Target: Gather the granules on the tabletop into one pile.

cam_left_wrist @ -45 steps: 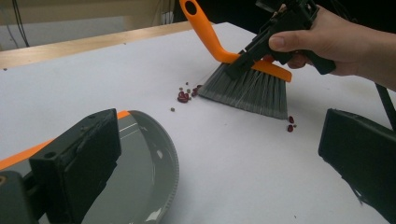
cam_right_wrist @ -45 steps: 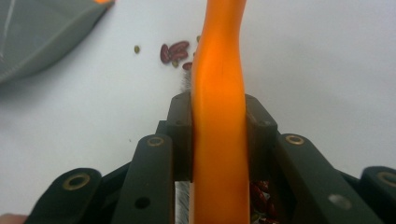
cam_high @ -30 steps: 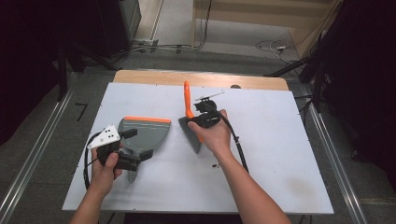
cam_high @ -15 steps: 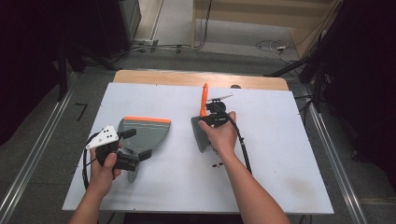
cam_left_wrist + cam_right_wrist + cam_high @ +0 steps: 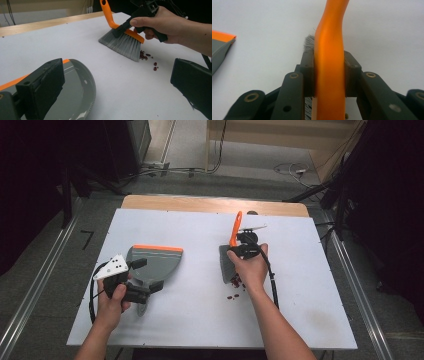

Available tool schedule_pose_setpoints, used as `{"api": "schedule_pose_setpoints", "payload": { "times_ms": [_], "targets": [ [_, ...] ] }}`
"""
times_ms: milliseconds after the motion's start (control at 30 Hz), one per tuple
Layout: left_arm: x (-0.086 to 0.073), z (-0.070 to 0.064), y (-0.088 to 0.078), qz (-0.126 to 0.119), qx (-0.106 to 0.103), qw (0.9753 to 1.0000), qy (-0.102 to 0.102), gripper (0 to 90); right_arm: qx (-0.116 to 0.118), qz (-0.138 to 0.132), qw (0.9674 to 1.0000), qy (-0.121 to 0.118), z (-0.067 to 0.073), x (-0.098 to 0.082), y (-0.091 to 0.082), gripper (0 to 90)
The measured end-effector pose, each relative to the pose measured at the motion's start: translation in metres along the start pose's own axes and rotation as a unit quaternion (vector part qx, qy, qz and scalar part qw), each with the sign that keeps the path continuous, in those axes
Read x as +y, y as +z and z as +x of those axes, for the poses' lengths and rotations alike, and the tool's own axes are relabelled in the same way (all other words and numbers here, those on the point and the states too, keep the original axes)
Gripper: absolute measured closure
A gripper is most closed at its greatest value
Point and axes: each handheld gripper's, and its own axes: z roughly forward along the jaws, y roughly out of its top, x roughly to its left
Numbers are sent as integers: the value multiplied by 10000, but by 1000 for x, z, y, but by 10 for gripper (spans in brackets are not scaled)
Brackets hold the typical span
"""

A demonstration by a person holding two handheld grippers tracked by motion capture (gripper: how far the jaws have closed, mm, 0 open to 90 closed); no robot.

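A hand brush (image 5: 226,264) with an orange handle (image 5: 329,45) and grey bristles (image 5: 123,43) stands on the white table, its bristles touching a small scatter of red beans (image 5: 148,55). My right gripper (image 5: 240,248) is shut on the brush handle, which rises between the jaws in the right gripper view (image 5: 329,75). A grey dustpan (image 5: 154,261) with an orange lip lies at the left. My left gripper (image 5: 146,277) sits over the rear of the dustpan (image 5: 75,95). Its jaws stand wide apart in the left gripper view (image 5: 117,75).
The white tabletop (image 5: 175,320) has open surface between the dustpan and the brush. A few more beans (image 5: 232,296) lie just in front of the right hand. A wooden strip (image 5: 200,204) runs along the far edge. Cables trail from both grippers.
The right gripper has carried the brush rightward, away from the dustpan, and set its bristles down by the beans. The left gripper and dustpan have stayed put.
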Motion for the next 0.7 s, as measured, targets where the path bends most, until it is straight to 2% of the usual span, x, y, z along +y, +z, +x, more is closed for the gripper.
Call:
{"api": "schedule_pose_setpoints", "payload": {
  "times_ms": [133,167,233,300,367,433,467,500,533,600,633,700],
  "targets": [
    [0,0,-1,5,2,10000,-3,0,-15,-31,10000,62,-7,-2,-2,668],
    [0,0,-1,5,1,10000,-3,0,41,-45,9999,100,-9,-2,-3,669],
    [0,0,0,-3,1,10000,-8,0,293,-119,9994,132,-10,-2,-5,671],
    [1,0,1,-4,4,10000,-9,0,378,-197,9990,120,-8,-1,-9,677],
    [1,0,0,-16,12,10000,-7,0,406,-265,9988,-37,-2,2,-16,680],
    [2,0,0,-31,5,10000,-11,0,605,-291,9973,-295,2,5,-26,680],
    [2,1,-1,-35,14,10000,-12,0,679,-285,9961,-493,4,6,-32,680],
    [2,1,-1,-32,17,10000,-10,0,651,-303,9946,-749,7,7,-39,680],
    [2,1,-1,-51,13,10000,-10,0,648,-353,9914,-1078,9,6,-46,680],
    [2,1,-2,-47,11,10000,-11,0,797,-268,9830,-1633,10,4,-58,681],
    [2,1,-2,-52,12,10000,-32,0,905,-210,9764,-1949,11,1,-63,681],
    [1,1,-2,-43,14,10000,-32,0,1047,-61,9607,-2571,13,-8,-73,681]
  ]
}}
